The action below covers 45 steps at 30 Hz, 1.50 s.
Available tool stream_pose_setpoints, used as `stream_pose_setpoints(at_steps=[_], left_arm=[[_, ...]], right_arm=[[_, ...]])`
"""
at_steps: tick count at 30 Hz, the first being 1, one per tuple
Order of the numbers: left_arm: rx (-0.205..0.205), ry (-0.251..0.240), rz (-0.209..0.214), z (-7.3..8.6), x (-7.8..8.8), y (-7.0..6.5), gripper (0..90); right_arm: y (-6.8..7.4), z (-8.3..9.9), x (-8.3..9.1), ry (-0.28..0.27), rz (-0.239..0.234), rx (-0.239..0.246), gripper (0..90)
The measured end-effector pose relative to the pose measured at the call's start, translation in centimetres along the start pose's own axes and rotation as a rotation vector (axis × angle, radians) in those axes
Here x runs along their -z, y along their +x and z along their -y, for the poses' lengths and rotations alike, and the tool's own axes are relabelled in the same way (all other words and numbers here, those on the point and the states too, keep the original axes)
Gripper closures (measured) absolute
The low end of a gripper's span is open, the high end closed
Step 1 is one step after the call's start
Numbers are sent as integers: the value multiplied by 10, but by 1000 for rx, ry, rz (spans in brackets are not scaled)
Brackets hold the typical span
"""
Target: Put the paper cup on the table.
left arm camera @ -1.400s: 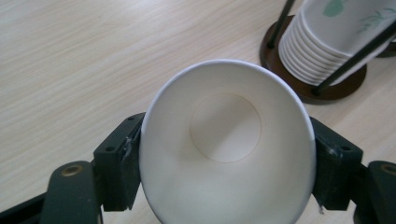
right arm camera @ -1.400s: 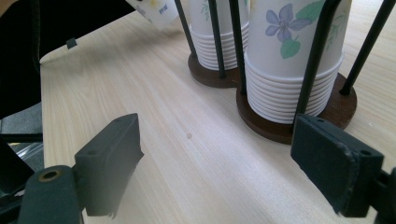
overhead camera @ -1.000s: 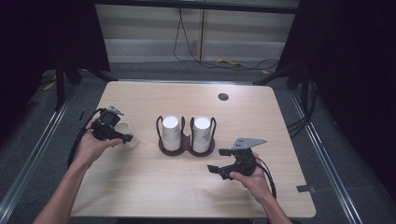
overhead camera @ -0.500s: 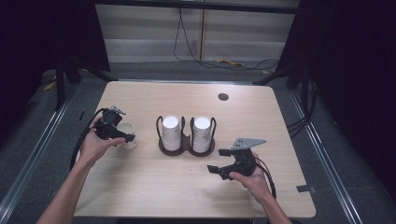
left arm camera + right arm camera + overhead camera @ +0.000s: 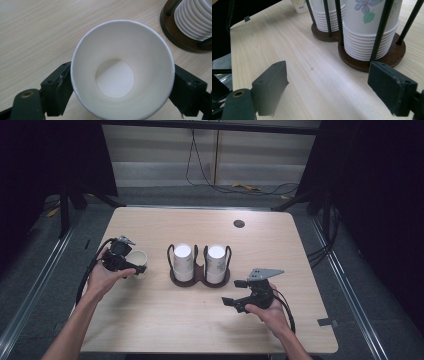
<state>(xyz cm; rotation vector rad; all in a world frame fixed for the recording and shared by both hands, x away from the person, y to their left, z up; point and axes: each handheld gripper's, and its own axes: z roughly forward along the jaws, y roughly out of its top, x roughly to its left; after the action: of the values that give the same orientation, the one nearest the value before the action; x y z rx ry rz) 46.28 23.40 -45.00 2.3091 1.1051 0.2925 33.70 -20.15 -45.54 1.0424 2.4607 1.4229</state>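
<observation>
I'm easing the left claw (image 5: 117, 100) open round the upright paper cup (image 5: 122, 67) on the desk (image 5: 165, 315), pads flanking it w/o pressing; right claw (image 5: 332, 90) is hanging wide, empty.

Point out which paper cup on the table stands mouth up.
The single paper cup between the jaws of the left gripper, left of the holder. The stacked cups in the holder all sit upside down.

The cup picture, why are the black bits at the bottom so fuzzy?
Left gripper view: the tool's pads sit too close to the camera, so they blur, while the cup looks sharp and bright. Right gripper view: its near pads blur too.
</observation>
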Motion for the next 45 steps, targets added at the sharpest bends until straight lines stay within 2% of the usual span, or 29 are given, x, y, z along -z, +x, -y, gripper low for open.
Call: stream_pose_setpoints(at_steps=[7, 10, 11, 19, 21, 25, 27, 30, 32, 34, 38, 42, 45], left_arm=[[5, -26, -4, 6, 4, -3, 162], [11, -33, -61, 8, 3, -6, 160], [10, -37, -65, 9, 3, -6, 163], [32, -95, -39, 19, 5, -8, 160], [24, -103, -54, 21, 6, -11, 162], [30, -130, -51, 27, 7, -14, 164], [60, -156, -32, 31, 10, -14, 161], [72, -191, -27, 35, 15, -15, 161], [72, -197, -20, 38, 16, -16, 161], [62, -198, -35, 42, 16, -17, 161], [80, -204, -44, 53, 13, -15, 160], [76, -219, -51, 61, 16, -18, 161], [79, -220, -16, 67, 21, -25, 161]], right_arm=[[-1, 0, 0, 1, 3, -2, 162], [-1, 0, -1, 5, 3, 1, 163], [-1, 0, -1, 5, 2, 0, 162], [-1, 1, -1, 6, 4, -6, 163], [-2, 1, -2, 8, 3, -9, 163], [-2, 1, -1, 8, 9, -9, 163], [-2, 1, 0, 6, 12, -12, 163], [-3, 2, 1, 5, 15, -15, 163], [-3, 2, 0, 5, 16, -14, 164], [-3, 2, 1, 4, 16, -14, 164], [-3, 2, 1, 2, 19, -16, 164], [-4, 2, 1, 7, 20, -17, 164], [-4, 2, 2, 2, 22, -21, 163]])
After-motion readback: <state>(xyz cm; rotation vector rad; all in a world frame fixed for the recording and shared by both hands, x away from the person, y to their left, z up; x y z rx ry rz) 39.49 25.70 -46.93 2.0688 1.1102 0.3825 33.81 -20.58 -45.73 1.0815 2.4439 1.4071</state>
